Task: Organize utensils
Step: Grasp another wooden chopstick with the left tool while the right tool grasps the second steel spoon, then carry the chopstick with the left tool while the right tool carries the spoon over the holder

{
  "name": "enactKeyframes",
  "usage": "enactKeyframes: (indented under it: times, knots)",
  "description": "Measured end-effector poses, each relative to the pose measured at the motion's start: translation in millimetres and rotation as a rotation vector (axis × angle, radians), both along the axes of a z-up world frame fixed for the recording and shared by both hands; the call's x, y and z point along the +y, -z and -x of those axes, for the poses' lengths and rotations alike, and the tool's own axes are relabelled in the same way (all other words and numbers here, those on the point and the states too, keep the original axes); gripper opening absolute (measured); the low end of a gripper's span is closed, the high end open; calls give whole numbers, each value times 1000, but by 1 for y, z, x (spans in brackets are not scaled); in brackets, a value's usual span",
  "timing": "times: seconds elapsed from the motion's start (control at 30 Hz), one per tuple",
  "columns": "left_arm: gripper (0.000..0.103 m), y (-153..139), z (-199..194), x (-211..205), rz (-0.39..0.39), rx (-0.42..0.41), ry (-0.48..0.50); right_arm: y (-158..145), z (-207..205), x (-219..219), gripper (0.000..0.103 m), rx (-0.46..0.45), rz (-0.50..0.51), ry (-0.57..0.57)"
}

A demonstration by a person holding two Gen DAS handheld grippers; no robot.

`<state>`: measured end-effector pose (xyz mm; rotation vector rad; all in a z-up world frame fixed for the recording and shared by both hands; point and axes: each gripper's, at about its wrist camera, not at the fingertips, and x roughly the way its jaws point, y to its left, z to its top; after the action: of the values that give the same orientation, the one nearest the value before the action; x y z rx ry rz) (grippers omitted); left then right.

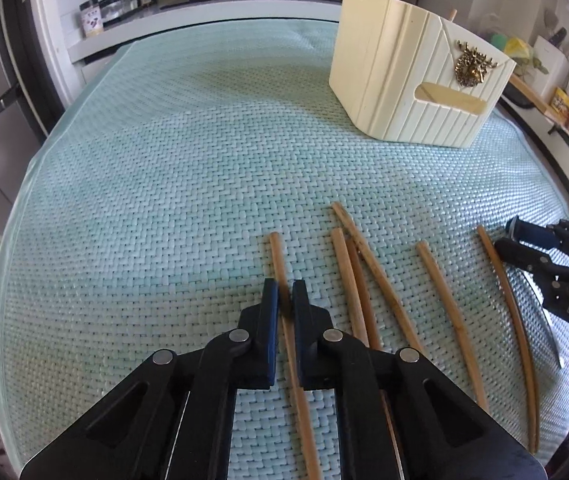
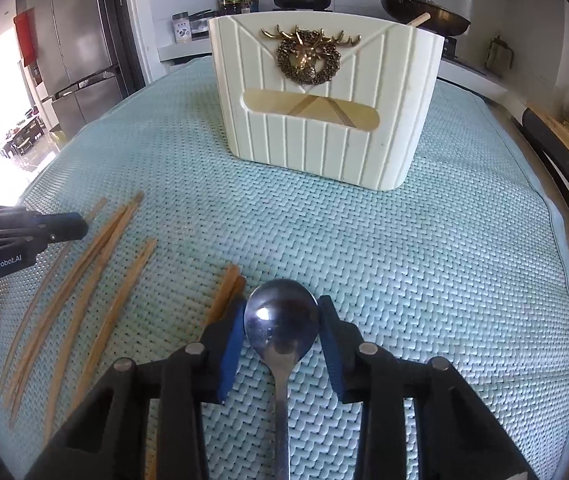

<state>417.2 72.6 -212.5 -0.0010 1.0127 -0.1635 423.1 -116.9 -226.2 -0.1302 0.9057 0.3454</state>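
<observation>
1. My left claw (image 1: pixel 284 294) sat low over the near part of the table (image 1: pixel 144 200), on its woven mint mat; its jaws were pinched in on the leftmost chopstick (image 1: pixel 280 264), which lay flat between the blue pads.
2. Just to the right of it, more loose chopsticks (image 1: pixel 368 264) lay side by side on the mat, roughly pointing away from me, two of them crossing.
3. A curved chopstick (image 1: pixel 504 292) lay furthest right, just beside my right claw (image 2: pixel 282 316).
4. That right claw stood parted around the bowl of a metal spoon (image 2: pixel 282 320), a pad on either side; I could not tell whether the pads touched it.
5. The cream utensil holder (image 2: pixel 324 100) stood upright toward the far right corner, one stick poking from its top.
</observation>
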Motion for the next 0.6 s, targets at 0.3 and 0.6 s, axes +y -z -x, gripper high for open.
enactKeyframes:
  times: [0.3, 0.6]
  knots:
    - [4, -36, 26, 3, 64, -73, -18, -48, 24, -37, 36, -61, -156, 34]
    - [4, -117, 74, 2, 142, -248, 10, -111, 77, -60, 36, -183, -248, 28]
